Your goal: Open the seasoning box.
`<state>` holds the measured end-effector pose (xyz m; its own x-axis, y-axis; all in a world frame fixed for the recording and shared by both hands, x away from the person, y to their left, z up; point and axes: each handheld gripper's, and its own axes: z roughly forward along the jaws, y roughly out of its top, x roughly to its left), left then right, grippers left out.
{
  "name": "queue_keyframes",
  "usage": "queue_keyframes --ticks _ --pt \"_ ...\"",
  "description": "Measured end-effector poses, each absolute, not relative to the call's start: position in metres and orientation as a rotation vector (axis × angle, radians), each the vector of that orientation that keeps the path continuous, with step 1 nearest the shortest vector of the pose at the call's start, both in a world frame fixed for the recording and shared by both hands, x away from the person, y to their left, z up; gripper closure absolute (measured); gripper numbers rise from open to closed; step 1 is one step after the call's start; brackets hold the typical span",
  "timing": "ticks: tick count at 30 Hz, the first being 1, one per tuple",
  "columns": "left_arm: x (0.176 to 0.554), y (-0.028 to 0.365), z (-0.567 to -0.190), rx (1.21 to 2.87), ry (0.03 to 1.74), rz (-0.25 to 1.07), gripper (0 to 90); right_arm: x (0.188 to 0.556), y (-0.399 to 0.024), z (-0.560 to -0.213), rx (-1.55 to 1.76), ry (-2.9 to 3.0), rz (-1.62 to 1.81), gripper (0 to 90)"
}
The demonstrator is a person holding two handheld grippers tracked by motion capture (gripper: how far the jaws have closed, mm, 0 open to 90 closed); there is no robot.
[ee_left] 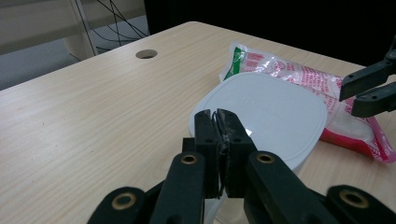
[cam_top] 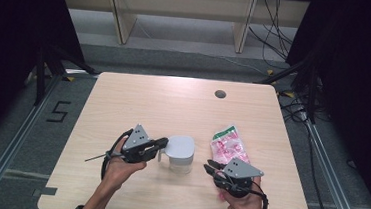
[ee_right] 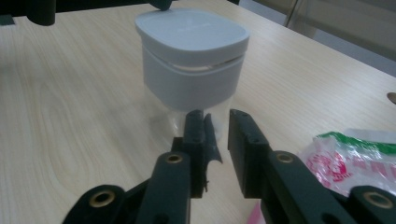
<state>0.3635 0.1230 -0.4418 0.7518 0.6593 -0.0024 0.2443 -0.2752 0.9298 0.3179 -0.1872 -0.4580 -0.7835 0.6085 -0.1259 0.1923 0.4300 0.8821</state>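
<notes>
Jar (cam_top: 179, 155) sits upright on the surface (cam_top: 138, 101), lid (cam_top: 181, 145) still seated flat on top, so nothing has gone in yet. On the handle side of the jar, the left gripper (cam_top: 161, 144) is clenched tight on what looks like the handle, pinning the jar in place; the left gripper view has its jaws pressed together right at the lid's edge. Just beside the jar on the other side lies the bag (cam_top: 229, 144), flat and unopened as far as I can tell. The right gripper (cam_top: 212, 167) hovers near the jar, between it and the bag's near end, jaws narrowed with a small gap and nothing between them. My read: early going. Jar steadied, lid to come off, bag untouched.
</notes>
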Motion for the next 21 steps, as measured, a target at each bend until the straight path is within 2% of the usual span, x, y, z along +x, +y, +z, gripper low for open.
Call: queue_keyframes --ticks 7,21 --pt "0.365 0.124 -0.442 1.853 0.675 0.472 86.4 0.326 -0.177 -0.456 0.693 2.253 1.348 90.0" --pt "0.365 0.126 -0.443 1.842 0.704 0.473 86.8 0.337 -0.159 -0.454 0.659 2.289 1.334 90.0"
